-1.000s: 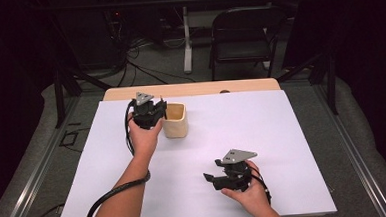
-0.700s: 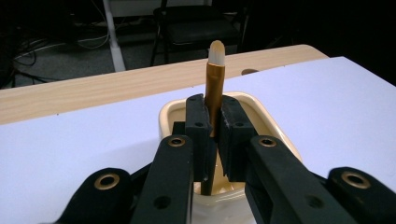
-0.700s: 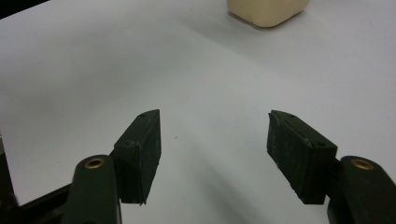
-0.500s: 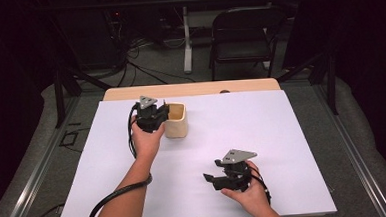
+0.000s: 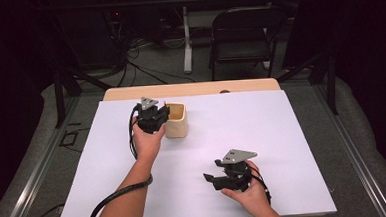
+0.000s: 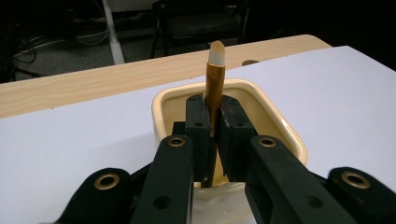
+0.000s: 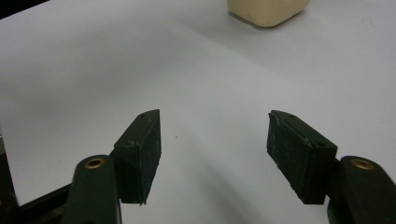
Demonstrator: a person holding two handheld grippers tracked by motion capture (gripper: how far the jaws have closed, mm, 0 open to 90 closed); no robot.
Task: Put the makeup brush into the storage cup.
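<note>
A cream square cup (image 5: 176, 120) (image 6: 275, 121) (image 7: 267, 11) stands on the white table cover, left of centre. My left gripper (image 5: 160, 115) (image 6: 214, 126) hovers at the cup's left rim, shut on a gold-handled brush (image 6: 215, 84) with a pale tip. The brush stands nearly upright between the pads, its lower end over the cup's opening. My right gripper (image 5: 211, 180) (image 7: 215, 149) rests low near the table's front edge, pointing left, open with nothing between its fingers.
A white sheet (image 5: 262, 130) covers the table; a strip of bare wood (image 5: 190, 89) shows along the far edge. A black chair (image 5: 247, 33) and cables stand on the floor beyond.
The left gripper has shifted slightly right toward the cup. The right gripper has stayed still.
</note>
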